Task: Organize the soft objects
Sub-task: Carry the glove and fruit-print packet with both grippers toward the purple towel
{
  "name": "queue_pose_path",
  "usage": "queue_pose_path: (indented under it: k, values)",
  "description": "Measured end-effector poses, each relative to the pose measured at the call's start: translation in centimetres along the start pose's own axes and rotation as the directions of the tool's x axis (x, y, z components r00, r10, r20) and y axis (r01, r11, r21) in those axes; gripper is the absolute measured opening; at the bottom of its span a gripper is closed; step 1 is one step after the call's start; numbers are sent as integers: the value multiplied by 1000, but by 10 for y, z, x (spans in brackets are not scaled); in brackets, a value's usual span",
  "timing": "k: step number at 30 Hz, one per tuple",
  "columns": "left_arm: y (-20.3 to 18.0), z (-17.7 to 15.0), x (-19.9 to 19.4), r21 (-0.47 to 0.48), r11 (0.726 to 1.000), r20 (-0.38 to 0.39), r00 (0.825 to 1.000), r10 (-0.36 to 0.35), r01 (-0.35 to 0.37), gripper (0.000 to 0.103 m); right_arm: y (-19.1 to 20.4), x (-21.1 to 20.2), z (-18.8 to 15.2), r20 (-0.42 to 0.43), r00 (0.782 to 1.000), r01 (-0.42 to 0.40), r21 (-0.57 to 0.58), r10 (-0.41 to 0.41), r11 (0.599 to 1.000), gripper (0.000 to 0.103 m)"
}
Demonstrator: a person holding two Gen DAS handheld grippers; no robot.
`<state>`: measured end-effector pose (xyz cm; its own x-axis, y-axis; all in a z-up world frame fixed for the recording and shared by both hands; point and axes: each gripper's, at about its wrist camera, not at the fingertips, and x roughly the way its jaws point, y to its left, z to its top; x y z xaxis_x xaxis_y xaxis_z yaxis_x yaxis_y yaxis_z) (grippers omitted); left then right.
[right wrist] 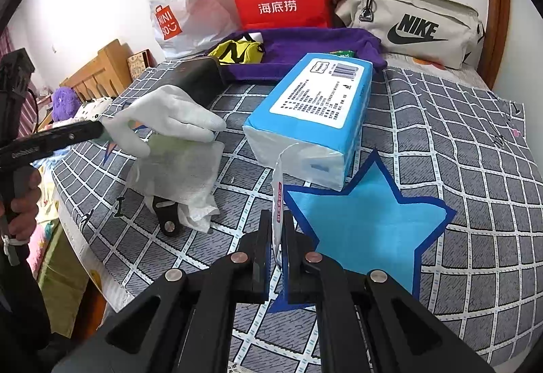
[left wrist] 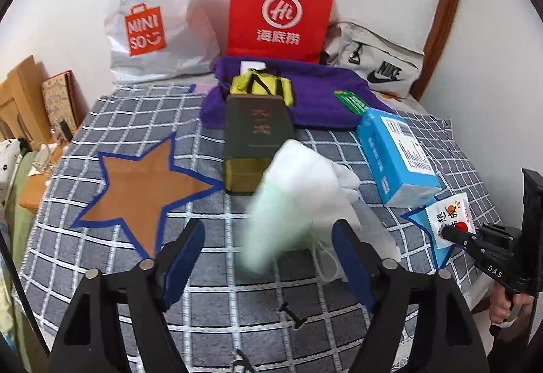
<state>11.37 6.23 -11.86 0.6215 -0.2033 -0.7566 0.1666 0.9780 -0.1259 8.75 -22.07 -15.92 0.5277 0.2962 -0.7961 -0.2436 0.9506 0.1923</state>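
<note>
Left wrist: tissue pack (left wrist: 397,156) beside dark box (left wrist: 254,142).

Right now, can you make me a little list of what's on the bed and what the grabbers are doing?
surface: checked bedspread
left hand-held gripper: open, white glove blurred between its fingers
right hand-held gripper: shut on small sachet
stars: brown star, blue star
boxes: blue tissue pack, dark green box
</note>
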Motion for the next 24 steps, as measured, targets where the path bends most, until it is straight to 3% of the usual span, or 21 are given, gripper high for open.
queue_pose_path:
  k: [3, 6, 14, 16, 19, 21, 24]
  values:
    - [13, 3, -5, -38, 999, 14, 1000, 6, -5, 79, -2, 2, 1, -2, 1000, -1, 5, 1, 1000, 5]
    - [13, 7, -1, -65, 997, 17, 999, -50, 51, 79, -3, 6, 2, -8, 1000, 0, 7, 0, 1000, 5]
    - [-32, 20, 36, -81, 980, -25, 982, -185, 182, 79, -3, 11, 4, -23, 1000, 8, 3, -8, 1000, 5]
    - [-41, 23, 44, -80, 980, -11, 982, -186, 185, 79, -2, 11, 4, -22, 1000, 7, 6, -7, 1000, 5]
    - [-52, 22, 57, -52, 993, -5, 994, -105, 105, 77, -2, 12, 5, -26, 1000, 18, 9, -17, 1000, 5]
    - [-53, 21, 62, -42, 998, -5, 999, -52, 52, 49, -2, 13, 6, -29, 999, 27, 13, -27, 1000, 5]
    - [-46, 19, 70, -60, 997, -41, 998, -51, 49, 22, -3, 14, 7, -30, 999, 35, 31, -34, 999, 5]
